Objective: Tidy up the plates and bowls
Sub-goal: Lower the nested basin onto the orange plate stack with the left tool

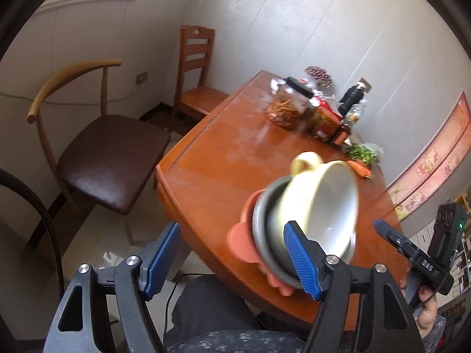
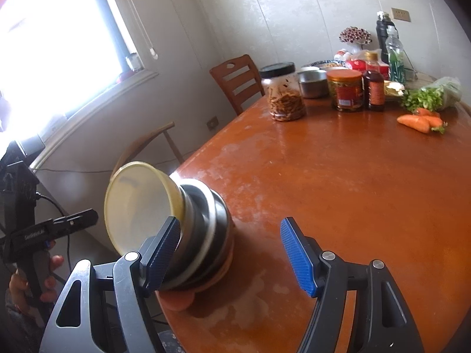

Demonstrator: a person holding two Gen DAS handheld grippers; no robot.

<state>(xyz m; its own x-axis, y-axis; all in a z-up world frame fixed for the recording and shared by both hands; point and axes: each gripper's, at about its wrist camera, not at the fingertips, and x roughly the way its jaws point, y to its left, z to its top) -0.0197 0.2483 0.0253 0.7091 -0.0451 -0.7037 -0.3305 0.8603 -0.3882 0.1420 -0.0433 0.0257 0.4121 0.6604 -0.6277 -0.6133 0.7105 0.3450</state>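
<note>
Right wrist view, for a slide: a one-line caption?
Open right tool beside nested bowls, yellow bowl on top, at the wooden table's near edge.

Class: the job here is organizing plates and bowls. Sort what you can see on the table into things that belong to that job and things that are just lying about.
Belongs to the job:
yellow bowl
metal bowls
pink plate

Just lying about:
jar of dried strips
orange-lidded jar
sauce bottle
water bottle
greens
carrots
small metal pot
</note>
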